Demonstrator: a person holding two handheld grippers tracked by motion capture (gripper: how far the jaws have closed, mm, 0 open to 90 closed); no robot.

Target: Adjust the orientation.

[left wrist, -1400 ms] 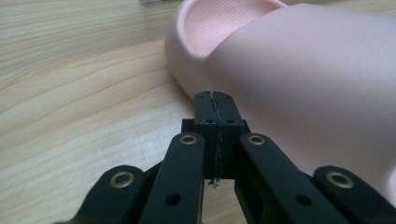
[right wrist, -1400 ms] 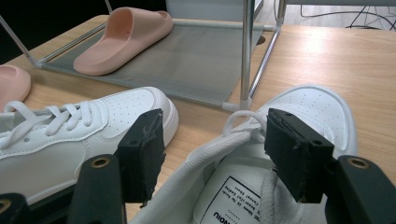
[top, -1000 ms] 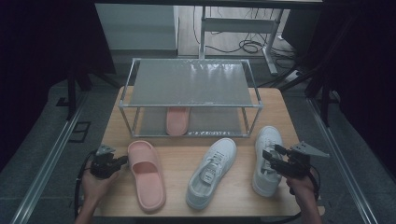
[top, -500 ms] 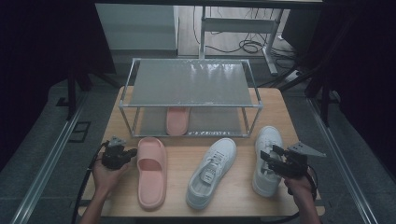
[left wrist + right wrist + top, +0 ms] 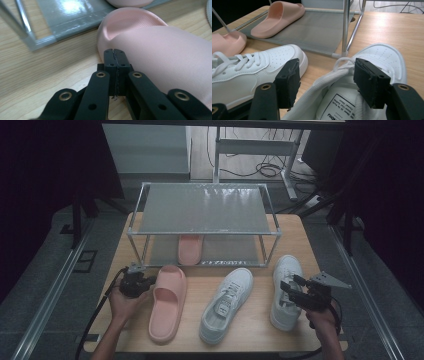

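Pink slipper point(image 5: 167, 302) edge just beside the closed left tool point(image 5: 145, 282).

From above, one camera looks forward and down over the table point(image 5: 300, 227); two ride low, close, both catching the pink slide point(image 5: 160, 50).

A light wooden table point(image 5: 300, 227) is standing in the middle of the scene, lit from above, while the room around it is lying in deep shadow. A grey carpeted floor point(image 5: 45, 285) is showing to the left and right. Metal floor rails point(image 5: 47, 292) are running along both sides of the table. At the far end, a white-framed desk stand point(image 5: 257, 147) is standing on a paler floor, with black cables point(image 5: 265, 169) trailing beneath it. Dark curtains point(image 5: 47, 165) are hanging on both sides.
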